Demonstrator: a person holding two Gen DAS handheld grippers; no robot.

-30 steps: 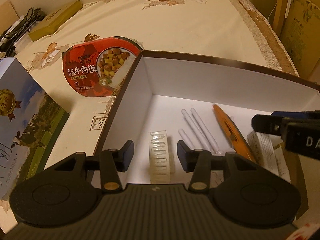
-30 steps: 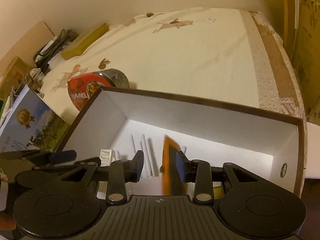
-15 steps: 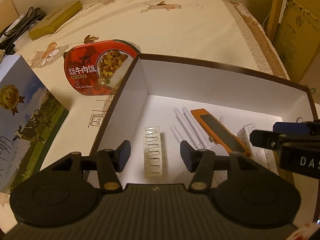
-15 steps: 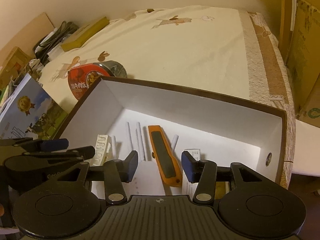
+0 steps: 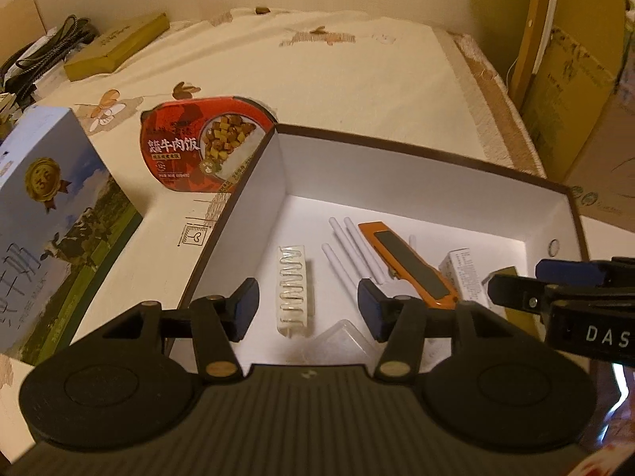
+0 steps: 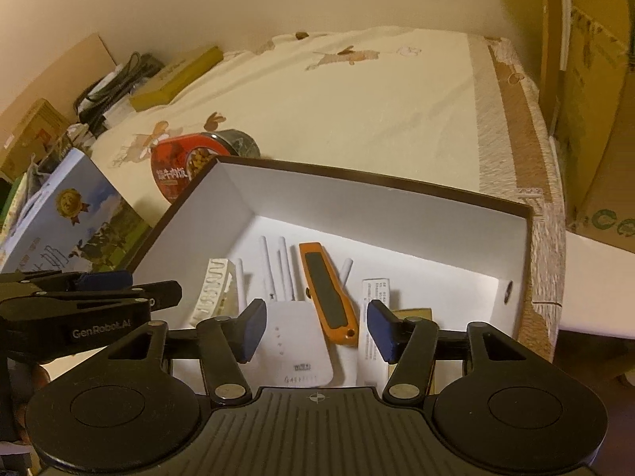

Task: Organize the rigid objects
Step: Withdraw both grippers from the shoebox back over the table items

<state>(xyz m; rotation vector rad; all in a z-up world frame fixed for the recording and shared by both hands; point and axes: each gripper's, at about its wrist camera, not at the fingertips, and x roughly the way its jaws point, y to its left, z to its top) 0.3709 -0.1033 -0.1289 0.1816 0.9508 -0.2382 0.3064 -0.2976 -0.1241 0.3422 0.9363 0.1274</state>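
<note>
Both my left tool [image 5: 307,309] and right tool [image 6: 313,331] hang apart, gripping nothing, over the white cardboard box [image 6: 381,214]. Inside, the orange utility knife [image 6: 327,291] lies flat between the router's antennas [image 6: 266,265] and a carton [image 6: 375,297]; a red meal tub [image 5: 198,148] sits far left.

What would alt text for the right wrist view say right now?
The open, empty right gripper hovers over a white-lined box that holds an orange utility knife, a white router with antennas, a clear hair clip and small cartons. The left gripper shows at the left edge.
</note>
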